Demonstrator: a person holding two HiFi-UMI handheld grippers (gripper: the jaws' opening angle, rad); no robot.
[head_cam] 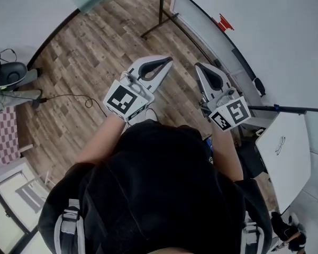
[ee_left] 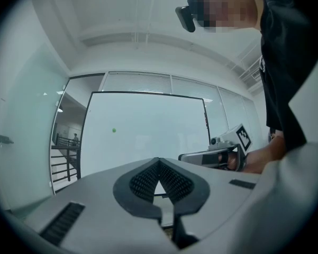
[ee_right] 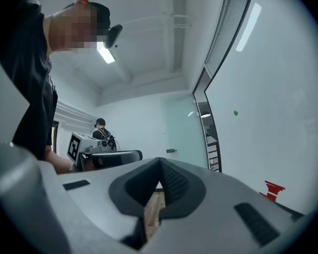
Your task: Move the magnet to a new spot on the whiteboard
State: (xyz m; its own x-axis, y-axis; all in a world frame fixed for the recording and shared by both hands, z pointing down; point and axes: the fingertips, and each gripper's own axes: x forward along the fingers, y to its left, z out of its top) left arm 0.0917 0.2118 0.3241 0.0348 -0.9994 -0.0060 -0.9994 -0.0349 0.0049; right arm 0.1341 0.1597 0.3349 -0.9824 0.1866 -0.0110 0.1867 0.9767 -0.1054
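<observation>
The grey-and-white left tongs [head_cam: 168, 61] are pressed together on nothing, held over the brown wood-plank floor [head_cam: 84, 52]. Just to their right, the grey-and-white right tongs [head_cam: 199, 65] are likewise pressed together and empty. At the far right stands the large black-framed whiteboard [head_cam: 275, 30]. The small round green magnet [ee_left: 114, 130] sits on it, well apart from both tongs, and a red shape [head_cam: 222, 23] lies near its bottom edge.

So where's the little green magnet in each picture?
Head view: it can't be seen; only the whiteboard shows, at the upper right.
Left gripper view: the green magnet is left of centre, on the whiteboard's left part.
Right gripper view: the green magnet is right of centre, just above the middle.
Shared landmark: the whiteboard, in all three views.
</observation>
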